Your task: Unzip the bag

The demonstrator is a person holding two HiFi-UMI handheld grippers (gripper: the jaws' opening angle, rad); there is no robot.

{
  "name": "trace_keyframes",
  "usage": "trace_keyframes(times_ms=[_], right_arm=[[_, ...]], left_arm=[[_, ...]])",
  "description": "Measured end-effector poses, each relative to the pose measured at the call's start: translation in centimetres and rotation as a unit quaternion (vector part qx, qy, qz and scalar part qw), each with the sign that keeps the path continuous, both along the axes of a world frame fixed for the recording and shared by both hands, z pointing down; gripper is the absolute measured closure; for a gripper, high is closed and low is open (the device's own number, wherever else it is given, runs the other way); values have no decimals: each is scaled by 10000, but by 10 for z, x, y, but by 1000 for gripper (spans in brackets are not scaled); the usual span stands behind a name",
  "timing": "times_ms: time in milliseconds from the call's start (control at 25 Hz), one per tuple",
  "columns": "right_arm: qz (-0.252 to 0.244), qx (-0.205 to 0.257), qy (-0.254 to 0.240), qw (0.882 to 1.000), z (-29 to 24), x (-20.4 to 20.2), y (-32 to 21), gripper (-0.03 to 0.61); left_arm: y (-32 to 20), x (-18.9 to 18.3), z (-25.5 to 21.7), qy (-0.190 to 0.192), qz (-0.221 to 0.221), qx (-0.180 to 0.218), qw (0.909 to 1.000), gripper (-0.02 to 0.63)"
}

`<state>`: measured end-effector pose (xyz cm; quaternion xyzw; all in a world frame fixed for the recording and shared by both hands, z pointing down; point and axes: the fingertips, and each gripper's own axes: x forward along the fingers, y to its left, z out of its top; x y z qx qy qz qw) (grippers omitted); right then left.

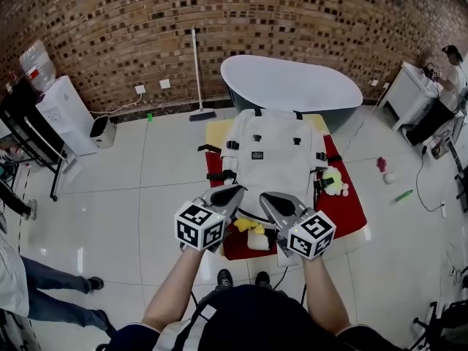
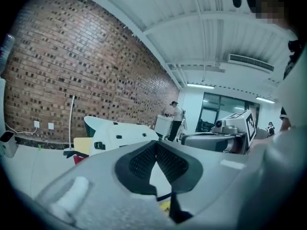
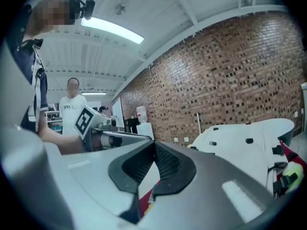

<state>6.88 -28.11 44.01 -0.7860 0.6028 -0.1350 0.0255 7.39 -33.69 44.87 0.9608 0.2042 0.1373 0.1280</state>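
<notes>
Brick wall [image 1: 219,13] at back, white tile floor [image 1: 146,196] all round, grey bathtub [image 1: 292,82] vs the wall; white backpack [image 1: 270,159] lies flat on a red mat [image 1: 347,207] just in front of the tub, lengthwise twd it, w/ a plush toy [image 1: 335,181] touching its right side. Left gripper [image 1: 236,191] & right gripper [image 1: 268,196] sit side by side over the backpack's near end in head view. Both have jaws together, ribbed pads meeting, nothing btwn them, and neither pad is on the backpack, which shows further off in both gripper views.
</notes>
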Motion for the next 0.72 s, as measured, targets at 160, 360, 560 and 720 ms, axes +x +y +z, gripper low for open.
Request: trace_keyframes(times_ms=[160, 360, 560, 720], right_arm=[[18, 239, 262, 9994, -28, -2, -2, 572], [33, 401, 444, 9982, -51, 6, 3, 572], [132, 382, 486, 9980, -53, 17, 8, 572], [197, 440, 609, 9970, -65, 24, 9, 572]], left_arm=[[19, 1, -28, 308, -75, -14, 9995, 612], [31, 7, -45, 443, -189, 0, 9988, 612], [32, 11, -49, 490, -255, 73, 9984, 612], [31, 14, -57, 569, -261, 135, 9979, 612]])
